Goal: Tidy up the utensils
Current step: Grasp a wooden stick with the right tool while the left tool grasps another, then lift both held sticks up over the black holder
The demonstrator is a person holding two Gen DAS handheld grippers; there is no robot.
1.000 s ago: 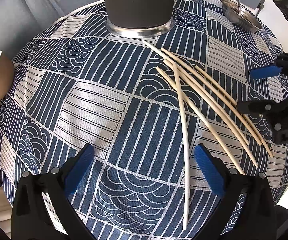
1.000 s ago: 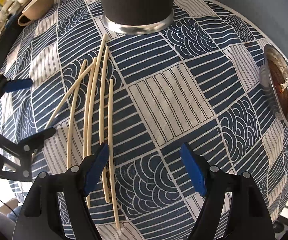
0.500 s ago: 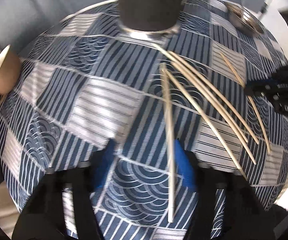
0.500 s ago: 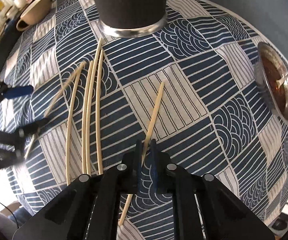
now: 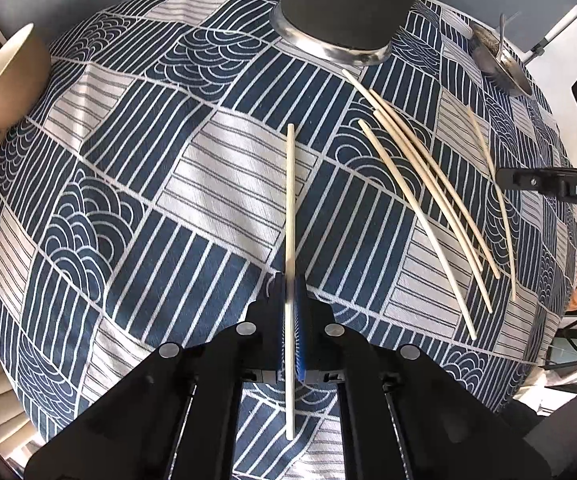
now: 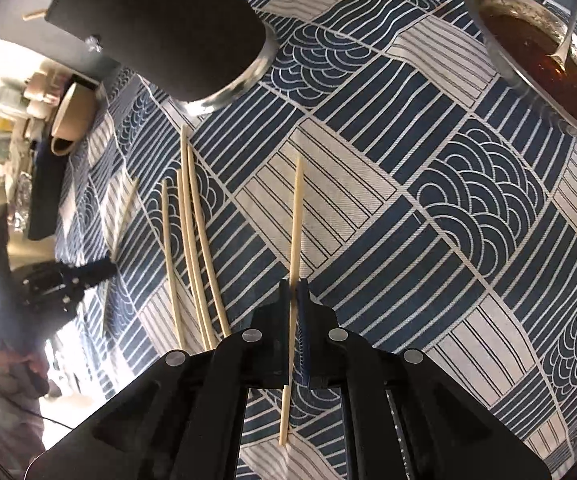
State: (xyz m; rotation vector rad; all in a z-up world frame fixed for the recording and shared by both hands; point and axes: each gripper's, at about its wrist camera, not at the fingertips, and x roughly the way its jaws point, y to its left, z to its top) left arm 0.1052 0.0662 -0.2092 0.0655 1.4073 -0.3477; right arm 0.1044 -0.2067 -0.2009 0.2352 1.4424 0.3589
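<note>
Two pairs of tongs, one chopstick apiece, above a worktop (image 5: 224, 184) draped in a blue-and-white patterned cloth. The left tongs (image 5: 290, 304) have just closed, their blue pads clamped on a pale chopstick (image 5: 290, 200) that runs straight ahead from the jaws and also sticks out behind them. The right tongs (image 6: 297, 312) have likewise just closed on a tan chopstick (image 6: 296, 216), gripped partway along its length, its far tip pointing ahead.

Four loose chopsticks (image 5: 428, 200) lie fanned on the cloth ahead and to the right of the left tongs; seen from the right wrist, they sit just left of the right tongs. A dark cylindrical holder (image 5: 348, 4) with a metal base ring stands beyond both tools, straight ahead of the left tongs and up to the left of the right. A beige mug (image 5: 4, 80) lies on its side far to the left. A metal bowl (image 6: 536, 52) of brownish liquid, apparently with a spoon in it, sits ahead and right of the right tongs.
</note>
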